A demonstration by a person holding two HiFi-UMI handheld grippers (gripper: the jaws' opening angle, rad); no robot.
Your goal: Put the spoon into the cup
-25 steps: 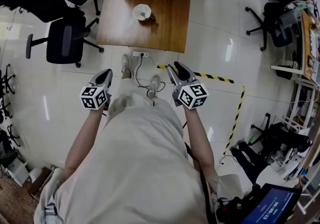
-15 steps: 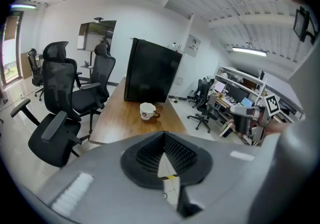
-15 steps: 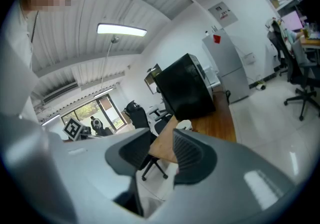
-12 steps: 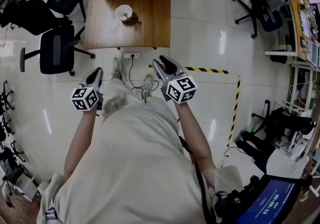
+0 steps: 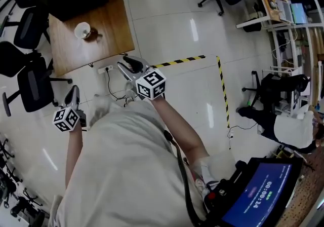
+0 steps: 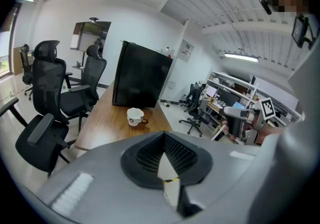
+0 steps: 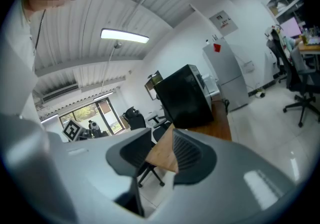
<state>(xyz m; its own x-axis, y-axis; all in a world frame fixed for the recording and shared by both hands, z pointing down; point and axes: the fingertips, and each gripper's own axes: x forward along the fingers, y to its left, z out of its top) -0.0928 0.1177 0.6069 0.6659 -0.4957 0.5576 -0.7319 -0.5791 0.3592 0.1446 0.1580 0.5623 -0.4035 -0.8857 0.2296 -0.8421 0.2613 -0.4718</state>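
Approach stage, nothing grasped yet. Office chairs are sitting out past the left gripper's outer side. The left gripper is hanging released, jaws parted, with only floor showing through the gap. The cup is standing on the wooden table, well ahead of the left gripper's tips and a little to their outer side. The spoon is not showing clearly; a brown bit is touching the cup on the side toward the right gripper, and I cannot tell whether that is a handle or the spoon. A power strip and its cable are lying on the floor ahead, between the two tools. The right gripper is also empty. Its jaws have just been closing, but a gap is remaining and nothing is between them. It is aiming past the table's near corner.

Risks, as I am judging them:
- Reaching in without locating the spoon could knock the cup.
- Narrowed right jaws may be missing or flicking the spoon.
- Stepping forward risks catching the cable.
- Chairs are crowding the left gripper's outer side.
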